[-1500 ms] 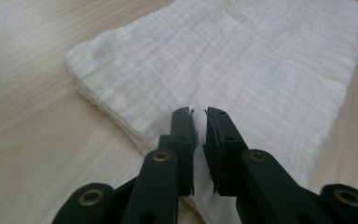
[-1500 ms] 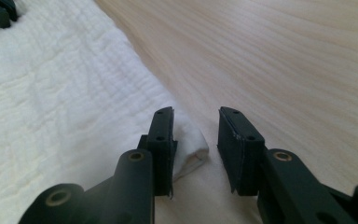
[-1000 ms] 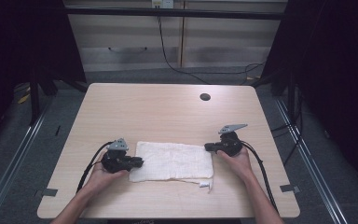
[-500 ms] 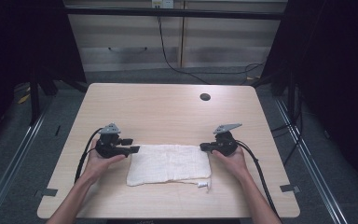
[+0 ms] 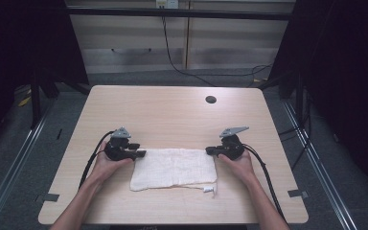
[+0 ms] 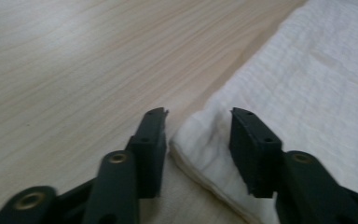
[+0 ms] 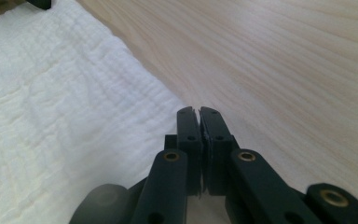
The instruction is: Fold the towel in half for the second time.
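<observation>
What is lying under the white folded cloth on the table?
The white folded cloth lies flat on the light wooden table. A second layer shows at its near edge; a small tag sticks out. Anything else beneath is covered.

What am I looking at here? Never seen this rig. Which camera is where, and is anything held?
No robot arm: a person holds a black two-jaw gripper in each hand. The high view looks down on the light wooden table, where a folded white textured cloth lies. The other two cameras ride on the grippers. The left gripper has just been closing; its jaws straddle the cloth's corner without pressing it. The right gripper is shut at the cloth's opposite edge; whether it pinches fabric I cannot tell. A dark round hole sits near the far edge.
</observation>
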Tool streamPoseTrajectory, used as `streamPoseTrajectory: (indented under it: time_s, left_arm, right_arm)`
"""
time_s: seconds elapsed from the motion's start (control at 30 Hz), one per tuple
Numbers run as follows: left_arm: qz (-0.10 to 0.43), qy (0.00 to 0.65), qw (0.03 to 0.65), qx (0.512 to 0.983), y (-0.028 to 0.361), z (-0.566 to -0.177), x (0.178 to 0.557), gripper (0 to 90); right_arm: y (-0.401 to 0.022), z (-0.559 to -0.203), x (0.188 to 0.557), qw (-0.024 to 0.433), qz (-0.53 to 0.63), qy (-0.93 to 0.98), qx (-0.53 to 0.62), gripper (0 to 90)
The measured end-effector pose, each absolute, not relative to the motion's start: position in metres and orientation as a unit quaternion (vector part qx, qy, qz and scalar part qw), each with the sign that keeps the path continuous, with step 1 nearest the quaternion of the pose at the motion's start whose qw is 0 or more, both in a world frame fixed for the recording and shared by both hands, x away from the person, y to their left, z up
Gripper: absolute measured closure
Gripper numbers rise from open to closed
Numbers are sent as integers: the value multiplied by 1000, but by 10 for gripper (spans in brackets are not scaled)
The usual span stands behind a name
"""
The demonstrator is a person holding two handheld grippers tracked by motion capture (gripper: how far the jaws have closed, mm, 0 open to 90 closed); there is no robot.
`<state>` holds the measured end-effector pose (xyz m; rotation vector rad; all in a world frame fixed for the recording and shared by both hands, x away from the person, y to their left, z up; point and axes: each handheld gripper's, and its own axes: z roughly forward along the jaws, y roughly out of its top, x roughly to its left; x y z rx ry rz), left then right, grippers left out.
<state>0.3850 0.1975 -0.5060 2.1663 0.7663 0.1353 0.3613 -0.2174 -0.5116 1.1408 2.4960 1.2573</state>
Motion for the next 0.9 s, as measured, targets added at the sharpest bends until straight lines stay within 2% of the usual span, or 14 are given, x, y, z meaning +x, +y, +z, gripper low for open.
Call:
streamPoseTrajectory:
  time_s: [0.07,0.23,0.47,0.9]
  left_arm:
    - [70,294,402,864,197,-506,382,689]
    - [63,293,407,863,202,-507,377,829]
    - [57,308,415,854,202,-505,376,850]
    - [63,299,488,818,210,-470,368,851]
  right_arm:
    - [-218,-512,362,62,418,823,379,881]
    - [-219,-513,363,58,421,820,384,881]
    - [-218,-506,359,67,430,816,381,882]
    - [-225,-475,346,99,467,800,365,881]
